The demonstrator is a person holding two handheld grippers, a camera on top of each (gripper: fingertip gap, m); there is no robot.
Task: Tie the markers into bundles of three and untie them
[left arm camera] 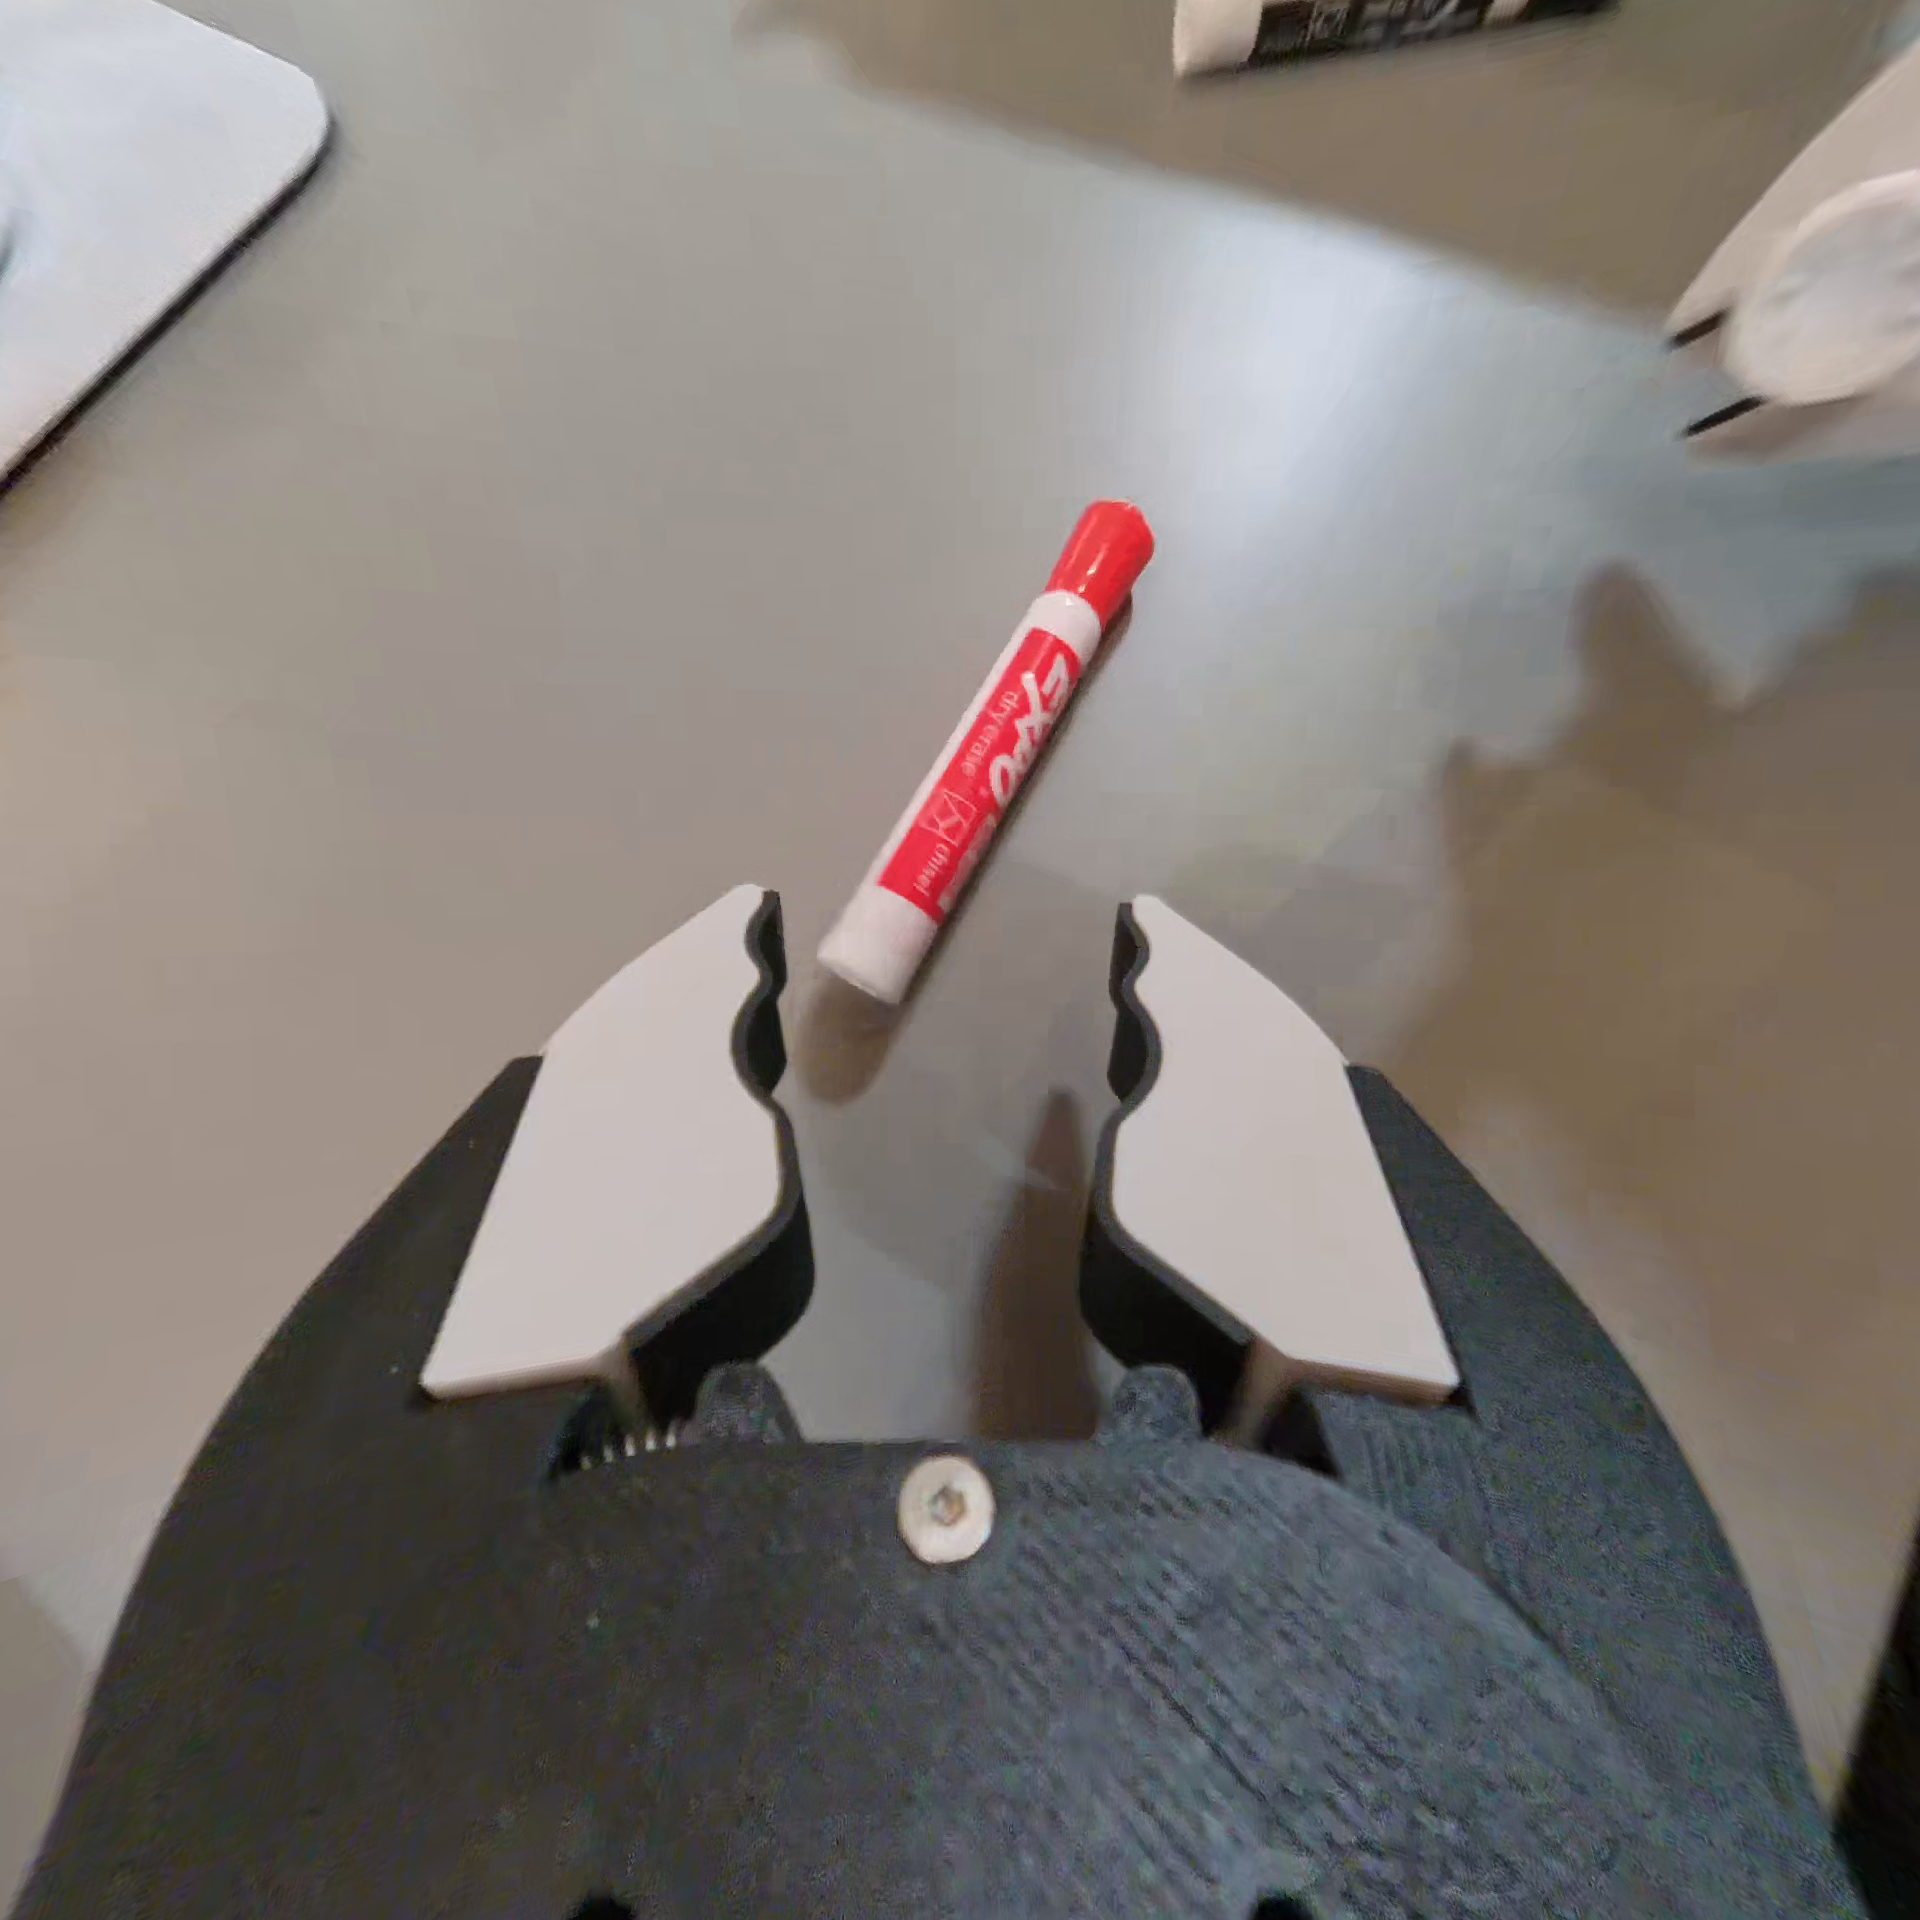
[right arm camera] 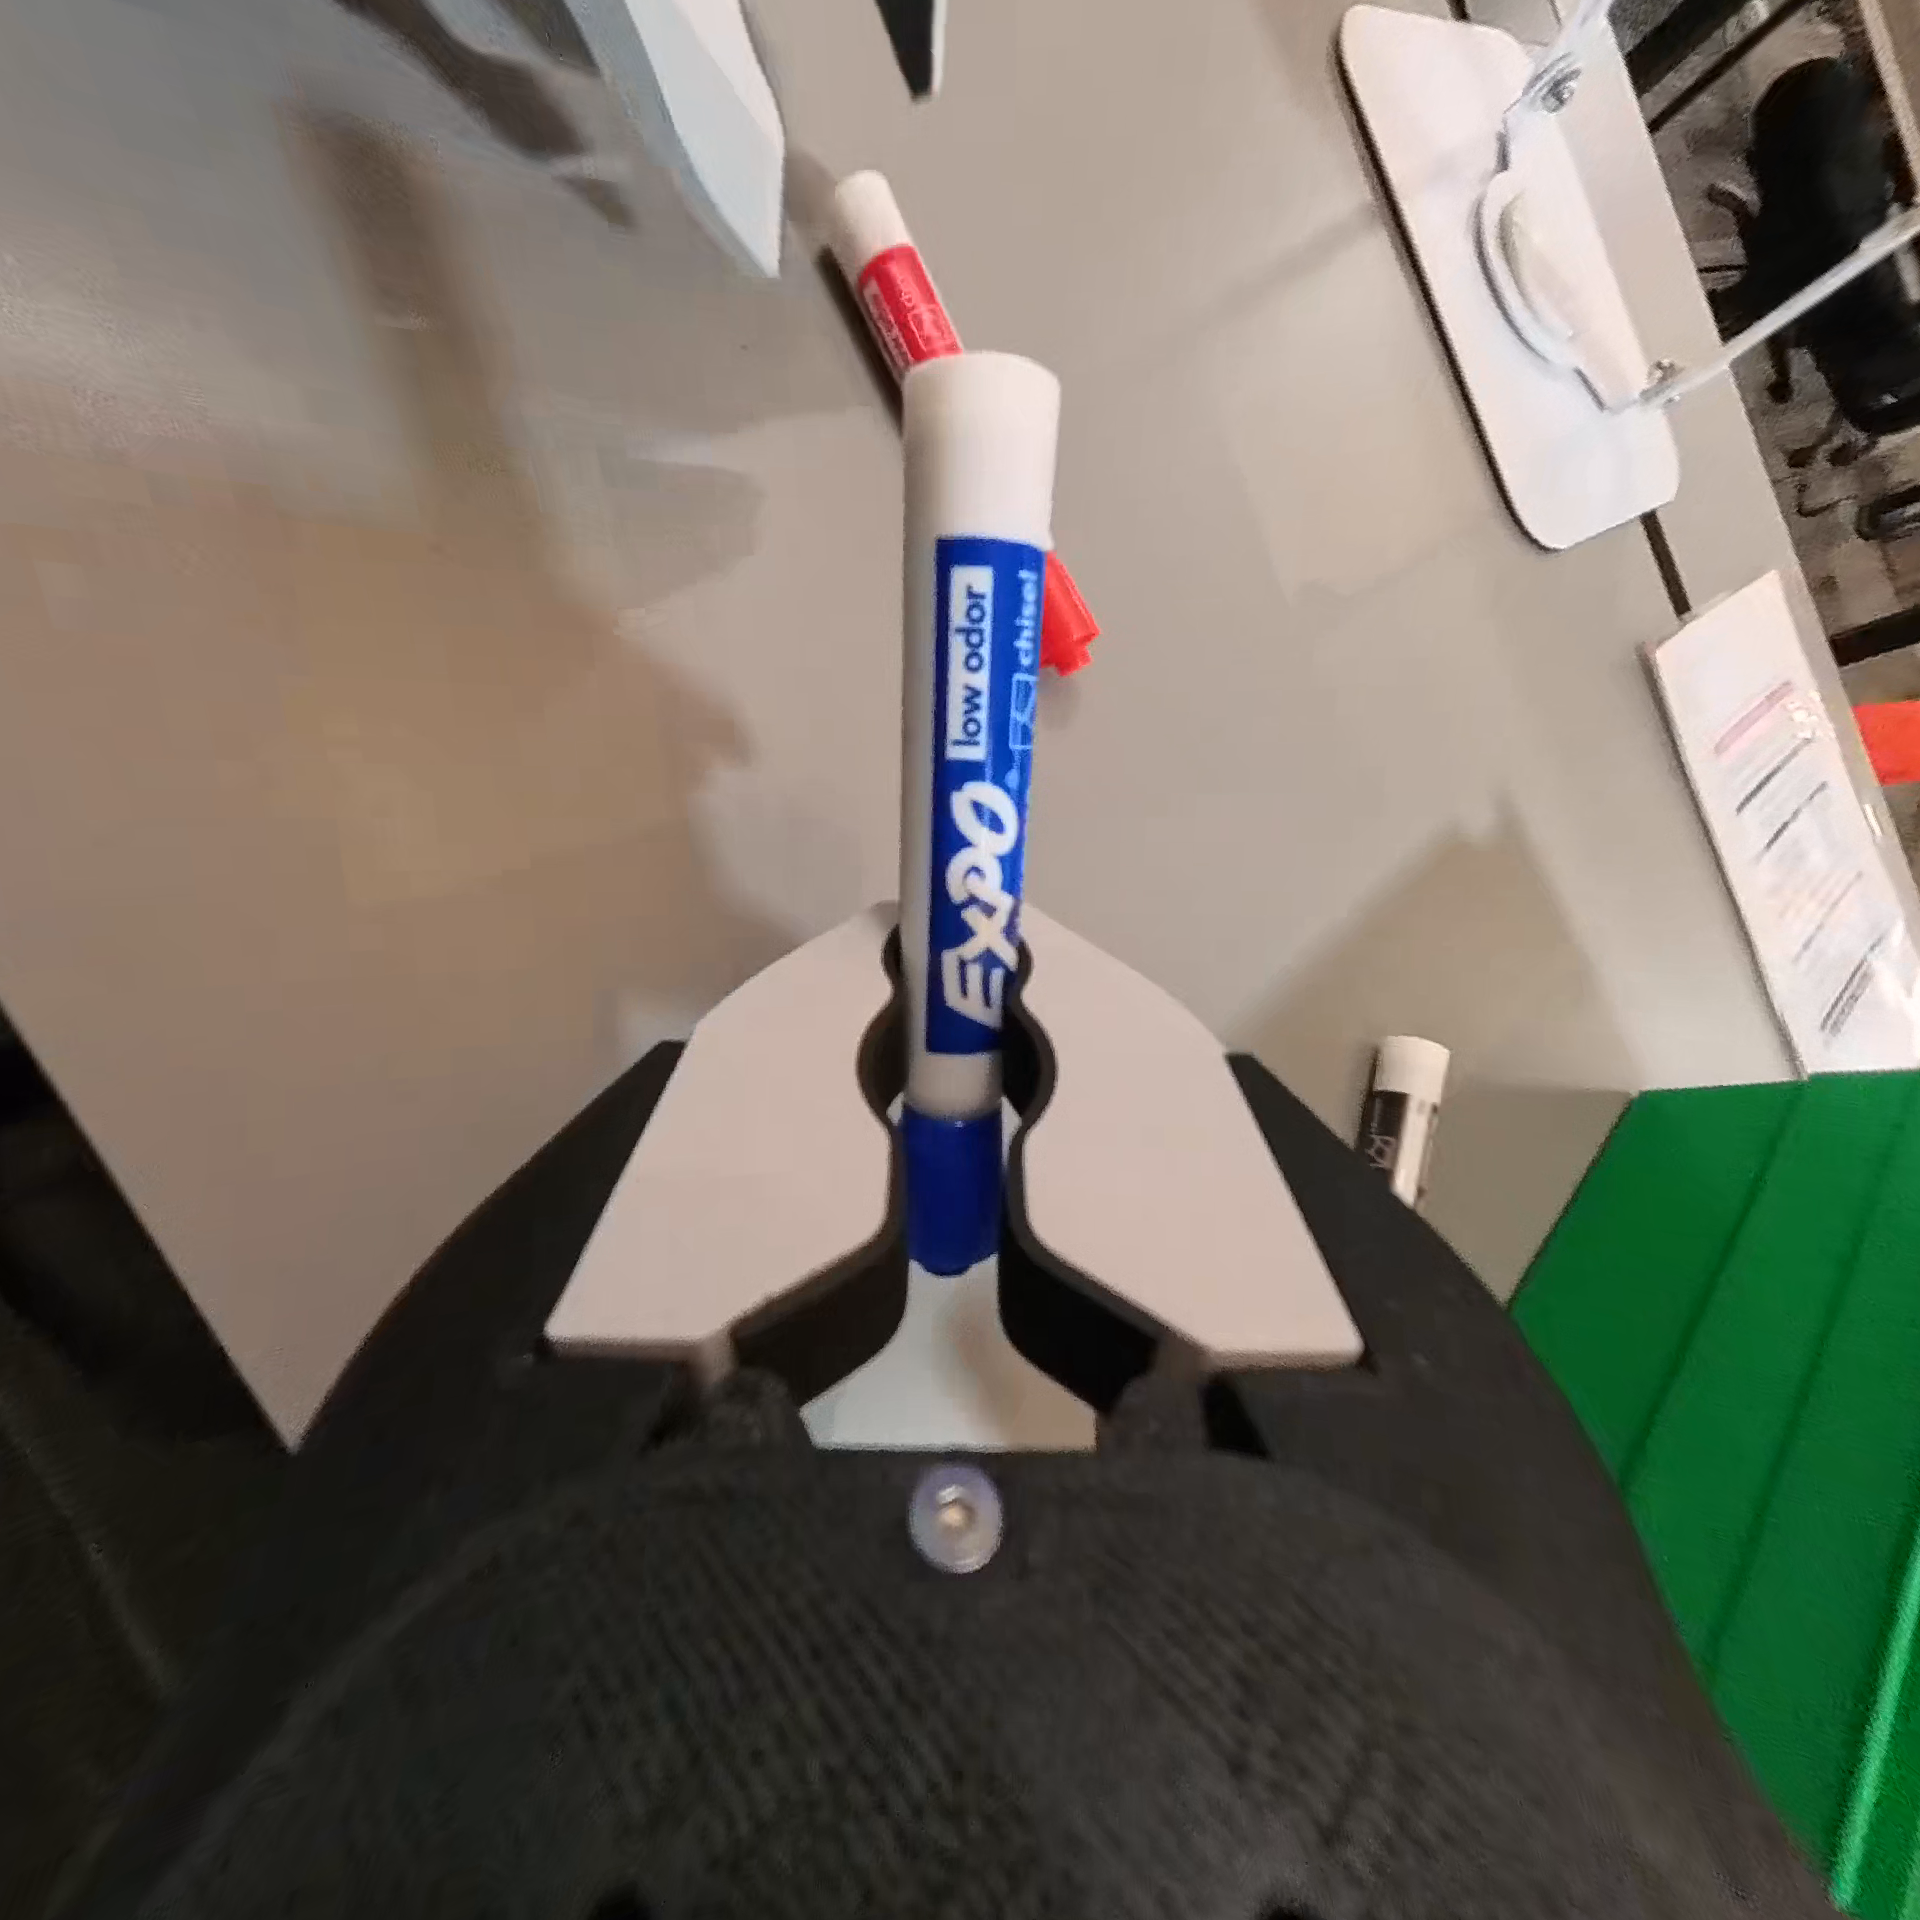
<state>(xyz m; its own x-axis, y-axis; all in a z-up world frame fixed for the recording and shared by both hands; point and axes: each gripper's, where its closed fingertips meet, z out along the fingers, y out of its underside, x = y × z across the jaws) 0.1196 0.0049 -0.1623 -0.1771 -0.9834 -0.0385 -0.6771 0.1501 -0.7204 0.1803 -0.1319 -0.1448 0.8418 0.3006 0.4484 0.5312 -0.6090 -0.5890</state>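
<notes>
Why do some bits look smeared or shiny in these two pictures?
Left wrist view: the red marker is sharp, the other gripper at the right edge is motion-blurred, and the table shows a pale glare. Right wrist view: the blue marker is fairly crisp; edges bend from the wide lens.

The table [left arm camera: 520, 520] has a smooth grey-beige top that reflects soft light and carries blurred shadows. A white mat [right arm camera: 1496, 270] with rounded corners and a dark edge lies on it, holding a clear acrylic stand [right arm camera: 1621, 208]. Near it lie a printed sheet [right arm camera: 1787, 821] and a green folder [right arm camera: 1745, 1403]. Beyond the table edge the floor looks dark.
</notes>
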